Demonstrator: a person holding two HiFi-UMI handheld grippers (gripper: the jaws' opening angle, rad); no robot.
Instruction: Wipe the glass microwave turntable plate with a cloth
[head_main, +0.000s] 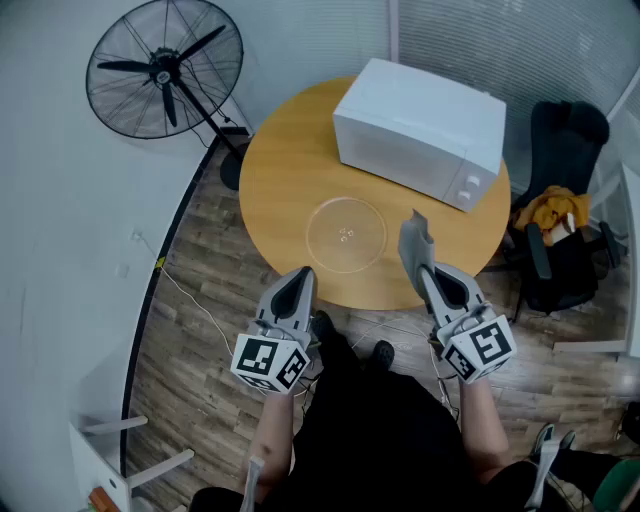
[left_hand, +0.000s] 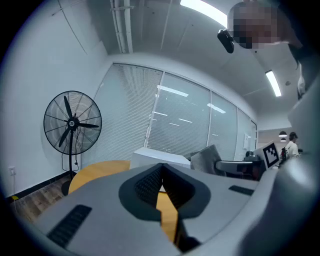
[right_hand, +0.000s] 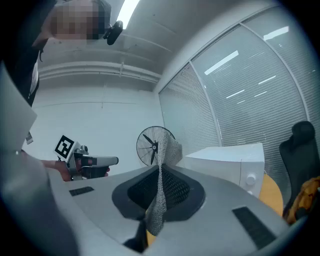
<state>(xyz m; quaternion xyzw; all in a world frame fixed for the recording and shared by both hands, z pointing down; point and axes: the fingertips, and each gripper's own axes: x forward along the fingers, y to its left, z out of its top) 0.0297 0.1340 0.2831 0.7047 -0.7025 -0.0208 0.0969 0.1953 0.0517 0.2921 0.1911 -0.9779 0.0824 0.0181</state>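
The clear glass turntable plate (head_main: 346, 234) lies flat on the round wooden table (head_main: 275, 170), in front of the white microwave (head_main: 420, 131). My right gripper (head_main: 417, 250) hovers over the table's near right edge, just right of the plate, shut on a grey cloth (head_main: 413, 233) that sticks up between its jaws (right_hand: 161, 180). My left gripper (head_main: 300, 282) is held at the table's near edge, below the plate, shut with nothing in it (left_hand: 161, 172). Both point about level.
A black standing fan (head_main: 165, 68) stands left of the table. An office chair (head_main: 560, 190) with a yellow garment on it sits to the right. Window blinds run behind the microwave. Cables trail on the wood floor under the table.
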